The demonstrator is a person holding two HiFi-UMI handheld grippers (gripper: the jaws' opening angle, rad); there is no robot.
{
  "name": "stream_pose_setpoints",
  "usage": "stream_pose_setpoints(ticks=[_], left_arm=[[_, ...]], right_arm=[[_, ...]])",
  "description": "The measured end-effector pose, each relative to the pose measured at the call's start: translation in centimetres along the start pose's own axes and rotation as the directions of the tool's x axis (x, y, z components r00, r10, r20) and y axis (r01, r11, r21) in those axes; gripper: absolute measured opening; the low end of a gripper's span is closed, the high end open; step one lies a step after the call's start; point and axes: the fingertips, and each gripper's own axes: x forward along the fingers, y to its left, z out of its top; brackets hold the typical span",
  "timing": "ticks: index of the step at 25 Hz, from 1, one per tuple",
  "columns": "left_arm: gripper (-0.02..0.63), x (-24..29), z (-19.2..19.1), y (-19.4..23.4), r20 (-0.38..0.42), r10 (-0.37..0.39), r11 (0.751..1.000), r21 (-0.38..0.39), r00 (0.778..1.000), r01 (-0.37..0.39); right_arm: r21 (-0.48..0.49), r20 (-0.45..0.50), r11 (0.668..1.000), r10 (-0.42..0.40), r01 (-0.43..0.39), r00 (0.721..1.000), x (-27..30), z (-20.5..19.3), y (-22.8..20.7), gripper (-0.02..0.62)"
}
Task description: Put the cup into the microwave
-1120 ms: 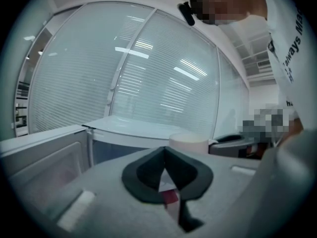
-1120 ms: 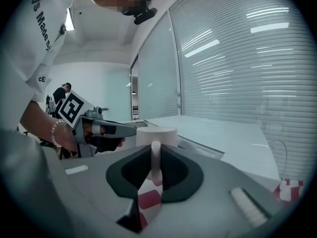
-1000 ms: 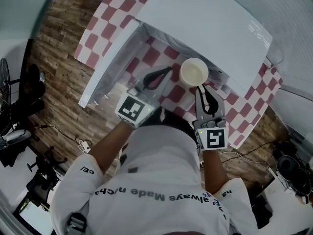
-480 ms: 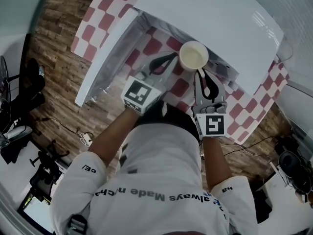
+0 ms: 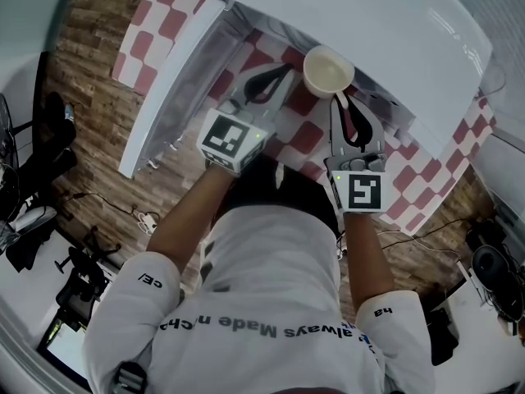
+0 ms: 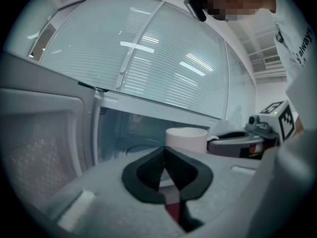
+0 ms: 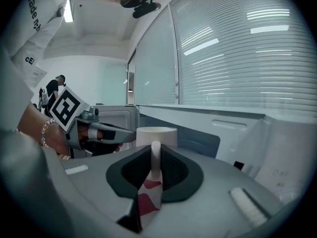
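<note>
**Head view: cup held by its handle at the microwave's mouth**

Head view looks down on a white box-shaped microwave whose white hinged door stands swung open to the left. It sits on a red-and-white checked cloth, with brown wooden plank floor beyond the cloth's edge. A person in a white printed shirt stands over the scene with a gripper in each hand.

The right gripper reaches toward the open cavity, its marker cube near the wrist. In the right gripper view its two black fingers are pressed in on the thin white handle of the cream round cup, which stands upright just past the fingertips. The handle fills the narrow gap between the pads. From above, the cup is at the front edge of the microwave opening, just under the line of the oven's top. The pictures do not settle whether its base rests on anything.

The left gripper lies just left of the cup, pointing the same way. In the left gripper view its fingers meet at the tips with nothing between them; only a sliver of checked cloth shows lower down. The cup and the right gripper appear just beyond and to its right.
</note>
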Motion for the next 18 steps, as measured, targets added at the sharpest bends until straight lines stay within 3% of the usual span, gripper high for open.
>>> stream_pose_setpoints(ticks=[18], left_arm=[[0.003, 3.2, -2.0, 1.3, 0.026, 0.030, 0.998, 0.053, 0.999, -0.032]], right_arm=[[0.034, 0.062, 0.988, -0.152, 0.150, 0.986, 3.9, -1.7, -3.7, 0.040]])
